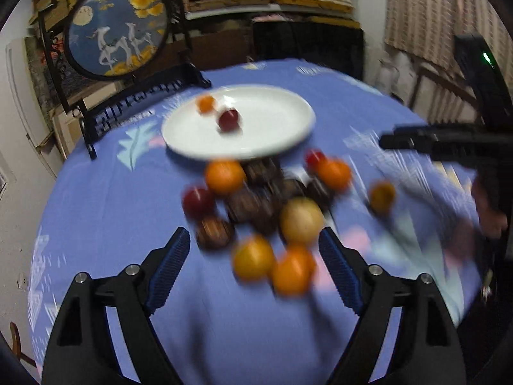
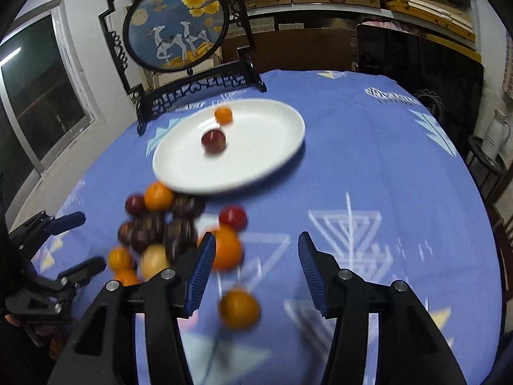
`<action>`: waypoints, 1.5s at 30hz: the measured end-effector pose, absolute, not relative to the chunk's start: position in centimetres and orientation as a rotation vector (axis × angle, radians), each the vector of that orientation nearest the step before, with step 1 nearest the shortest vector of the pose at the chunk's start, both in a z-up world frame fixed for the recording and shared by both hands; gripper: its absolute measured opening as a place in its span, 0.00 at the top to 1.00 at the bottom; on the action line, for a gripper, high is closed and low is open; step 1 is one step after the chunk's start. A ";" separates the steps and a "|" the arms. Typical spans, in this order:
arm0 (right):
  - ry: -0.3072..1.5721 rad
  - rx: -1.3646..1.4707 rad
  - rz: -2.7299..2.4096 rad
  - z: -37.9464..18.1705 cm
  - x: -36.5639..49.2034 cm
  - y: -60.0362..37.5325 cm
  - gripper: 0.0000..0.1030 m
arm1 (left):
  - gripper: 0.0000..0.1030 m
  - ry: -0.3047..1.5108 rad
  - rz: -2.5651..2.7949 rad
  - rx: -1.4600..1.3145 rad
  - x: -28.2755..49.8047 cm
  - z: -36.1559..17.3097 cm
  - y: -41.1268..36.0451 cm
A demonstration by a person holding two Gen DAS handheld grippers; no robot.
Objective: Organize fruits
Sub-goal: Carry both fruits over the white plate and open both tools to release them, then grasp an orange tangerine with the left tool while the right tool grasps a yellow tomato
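A white plate (image 1: pixel 275 125) (image 2: pixel 266 138) sits on the blue tablecloth and holds a small orange (image 1: pixel 206 103) (image 2: pixel 223 115) and a dark red fruit (image 1: pixel 228 119) (image 2: pixel 213 140). In front of it lies a blurred pile of fruit (image 1: pixel 256 205) (image 2: pixel 154 227): oranges, red ones, dark brown ones and a pale yellow one (image 1: pixel 301 219). My left gripper (image 1: pixel 253 237) is open, its fingertips either side of the pile's near edge, with a yellow-orange fruit (image 1: pixel 253 258) and an orange (image 1: pixel 293 269) between the fingers, untouched. My right gripper (image 2: pixel 255 239) is open above a lone orange fruit (image 2: pixel 239 309).
A round painted screen on a black stand (image 1: pixel 117 29) (image 2: pixel 176 25) stands at the table's far left, behind the plate. Shelves of wooden boxes fill the back wall. A white jug (image 2: pixel 495 134) stands on a side stand at the right. The tablecloth (image 2: pixel 368 166) right of the plate is bare.
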State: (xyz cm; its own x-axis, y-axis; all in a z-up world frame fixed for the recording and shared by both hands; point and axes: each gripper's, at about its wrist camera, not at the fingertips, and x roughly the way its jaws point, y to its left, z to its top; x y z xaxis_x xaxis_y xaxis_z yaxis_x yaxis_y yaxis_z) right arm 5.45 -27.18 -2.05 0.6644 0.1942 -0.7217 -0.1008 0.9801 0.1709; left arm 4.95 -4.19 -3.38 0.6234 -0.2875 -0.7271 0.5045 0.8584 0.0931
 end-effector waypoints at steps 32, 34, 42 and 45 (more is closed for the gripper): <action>0.868 0.032 0.161 -4.7 1.8 -25.9 0.64 | 0.60 0.814 -0.436 0.158 4.1 -5.9 -4.0; 0.874 0.022 0.170 -4.8 2.2 -25.4 0.65 | 0.60 0.777 -0.443 0.147 3.4 -4.8 -3.5; 0.898 -0.067 0.130 -5.5 4.8 -22.7 0.64 | 0.60 0.748 -0.431 0.148 2.2 -3.5 -2.8; 0.933 -0.058 0.100 -6.3 5.6 -23.1 0.65 | 0.60 0.750 -0.422 0.145 2.2 -3.7 -2.5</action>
